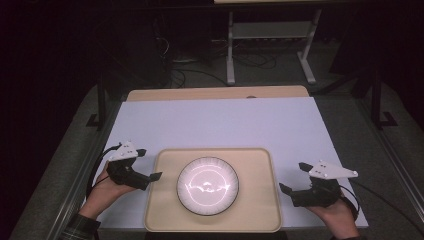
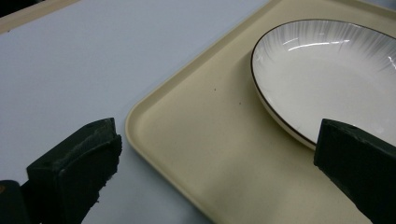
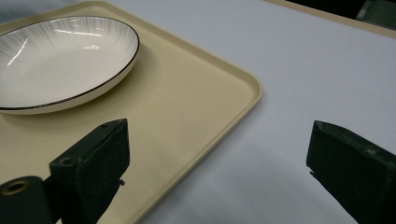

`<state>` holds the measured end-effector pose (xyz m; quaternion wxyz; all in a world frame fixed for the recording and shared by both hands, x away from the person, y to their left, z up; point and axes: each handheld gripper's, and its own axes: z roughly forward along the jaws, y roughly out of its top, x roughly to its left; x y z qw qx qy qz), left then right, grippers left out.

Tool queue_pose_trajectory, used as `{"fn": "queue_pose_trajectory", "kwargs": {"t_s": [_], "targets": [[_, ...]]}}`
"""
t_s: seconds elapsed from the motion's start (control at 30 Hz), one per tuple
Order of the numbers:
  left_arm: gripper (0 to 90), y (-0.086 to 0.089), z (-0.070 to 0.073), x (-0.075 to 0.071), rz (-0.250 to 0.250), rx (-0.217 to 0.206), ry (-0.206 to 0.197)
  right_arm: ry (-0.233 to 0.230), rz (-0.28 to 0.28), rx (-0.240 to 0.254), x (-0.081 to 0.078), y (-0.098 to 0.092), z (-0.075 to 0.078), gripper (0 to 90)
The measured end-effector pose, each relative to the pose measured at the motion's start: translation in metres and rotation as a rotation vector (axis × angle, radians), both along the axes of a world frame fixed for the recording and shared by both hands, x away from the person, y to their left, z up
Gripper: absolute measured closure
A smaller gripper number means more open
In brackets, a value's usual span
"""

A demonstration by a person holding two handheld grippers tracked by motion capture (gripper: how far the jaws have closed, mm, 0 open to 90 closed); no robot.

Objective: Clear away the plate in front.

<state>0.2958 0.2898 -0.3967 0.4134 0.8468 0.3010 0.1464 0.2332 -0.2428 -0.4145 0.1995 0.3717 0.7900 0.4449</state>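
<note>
Low in the high view, the white plate (image 1: 208, 185) sits mid-tray (image 1: 165, 210), flanked by left hand-held gripper (image 1: 148, 163) and right hand-held gripper (image 1: 293, 176), both spread empty, seemingly poised to lift the tray's edges.

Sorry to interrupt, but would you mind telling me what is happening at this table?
A person holds the left gripper and right gripper open at either side of a beige rectangular plastic tray. A white round ribbed plate with a dark rim sits at the tray's middle. Neither gripper touches anything yet.
</note>
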Motion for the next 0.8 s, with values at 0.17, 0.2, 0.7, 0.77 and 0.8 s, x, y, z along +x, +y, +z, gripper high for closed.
{"fn": "queue_pose_trajectory", "kwargs": {"t_s": [0.17, 0.2, 0.7, 0.77, 0.8], "targets": [[0.0, 0.009, -0.005, -0.005, 0.011, -0.002, 0.003, 0.001, -0.001, -0.001, 0.0, 0.0, -0.001, 5.3], [0.0, 0.01, -0.005, -0.006, 0.014, -0.004, 0.003, 0.002, -0.001, -0.002, 0.0, 0.0, -0.001, 5.4], [0.0, 0.033, -0.01, -0.015, 0.047, -0.019, -0.012, 0.011, 0.0, -0.017, -0.001, -0.001, -0.005, 5.3], [0.0, 0.035, -0.011, -0.015, 0.052, -0.013, -0.009, 0.012, -0.002, -0.016, -0.001, -0.002, -0.006, 5.3], [0.0, 0.035, -0.011, -0.015, 0.052, -0.013, -0.009, 0.012, -0.002, -0.016, -0.001, -0.002, -0.006, 5.3]]}}
